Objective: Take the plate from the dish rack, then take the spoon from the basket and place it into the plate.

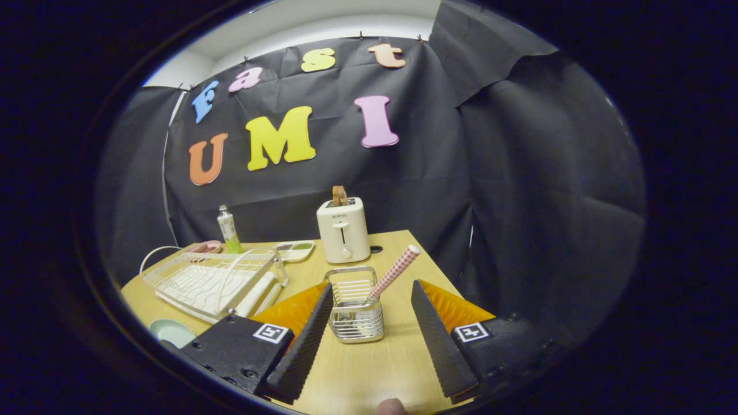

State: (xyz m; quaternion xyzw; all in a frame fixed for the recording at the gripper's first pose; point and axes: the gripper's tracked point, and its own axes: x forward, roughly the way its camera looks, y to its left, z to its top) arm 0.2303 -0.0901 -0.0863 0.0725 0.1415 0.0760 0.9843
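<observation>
Leftmost from my remote seat, I see a pale green round plate (171, 332) lying flat on the light wooden table (369, 369), just outside the left finger and in front of the white wire dish rack (210, 280). That rack is a low open frame of thin curved rods. Behind it stand a white-and-green tube (228, 229), a small pink dish (206, 247) and a shallow white tray (295, 250) with green in it. My gripper (369, 323) has its two black ridged fingers (302, 346) spread wide, pinching nothing. Between them, toward their tips, sits the small metal wire basket (354, 308), boxy with rounded corners and horizontal bars. Out of it leans the spoon (394, 272): its handle is a slim stick in red-and-white check, tilted up to the right, the bowl end down in the basket and hard to make out. Beyond the basket is a cream-white boxy toaster (343, 229) with brown slices poking from its slot
</observation>
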